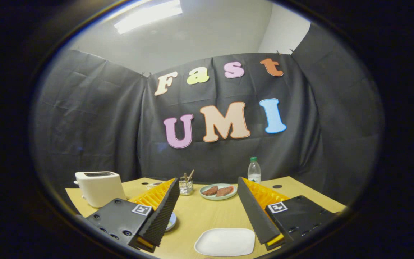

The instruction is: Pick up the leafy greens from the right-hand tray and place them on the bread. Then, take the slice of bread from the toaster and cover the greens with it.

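Claw fingers are spread wide and held empty above the bench, with the toaster beyond the left finger, its bread possibly hidden inside; the stiff, crumbly slice should be pinched lightly at its top edge.

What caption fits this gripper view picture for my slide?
Open gripper hovers over a wooden table, white plate between its fingers, toaster and plate of patties beyond.

Fisheye rides the hand-held gripper, looking forward over the table.
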The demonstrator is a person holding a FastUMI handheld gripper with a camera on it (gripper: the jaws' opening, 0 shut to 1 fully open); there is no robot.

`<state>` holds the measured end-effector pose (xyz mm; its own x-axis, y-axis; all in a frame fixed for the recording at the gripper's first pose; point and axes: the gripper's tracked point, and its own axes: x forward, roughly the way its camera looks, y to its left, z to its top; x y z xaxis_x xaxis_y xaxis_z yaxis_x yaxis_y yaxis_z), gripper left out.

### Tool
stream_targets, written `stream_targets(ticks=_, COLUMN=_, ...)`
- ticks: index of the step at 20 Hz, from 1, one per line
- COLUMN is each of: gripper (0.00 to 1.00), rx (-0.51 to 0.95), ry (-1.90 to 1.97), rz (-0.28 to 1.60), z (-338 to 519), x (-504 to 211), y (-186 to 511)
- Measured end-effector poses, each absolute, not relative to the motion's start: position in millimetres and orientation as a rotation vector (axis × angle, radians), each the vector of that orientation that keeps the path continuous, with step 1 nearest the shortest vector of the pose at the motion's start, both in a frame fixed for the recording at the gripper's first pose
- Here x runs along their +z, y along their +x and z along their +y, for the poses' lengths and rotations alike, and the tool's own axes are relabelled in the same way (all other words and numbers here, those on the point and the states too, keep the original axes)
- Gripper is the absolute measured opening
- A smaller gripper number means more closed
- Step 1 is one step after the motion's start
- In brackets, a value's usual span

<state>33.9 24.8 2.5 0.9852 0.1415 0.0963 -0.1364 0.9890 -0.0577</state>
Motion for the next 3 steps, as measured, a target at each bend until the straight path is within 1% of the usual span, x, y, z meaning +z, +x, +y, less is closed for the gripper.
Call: stream_targets(ticks=3, gripper=1.0, rx=0.143, ry=-0.066, rz=-0.109, z=17.0, x=1.4, y=31.9)
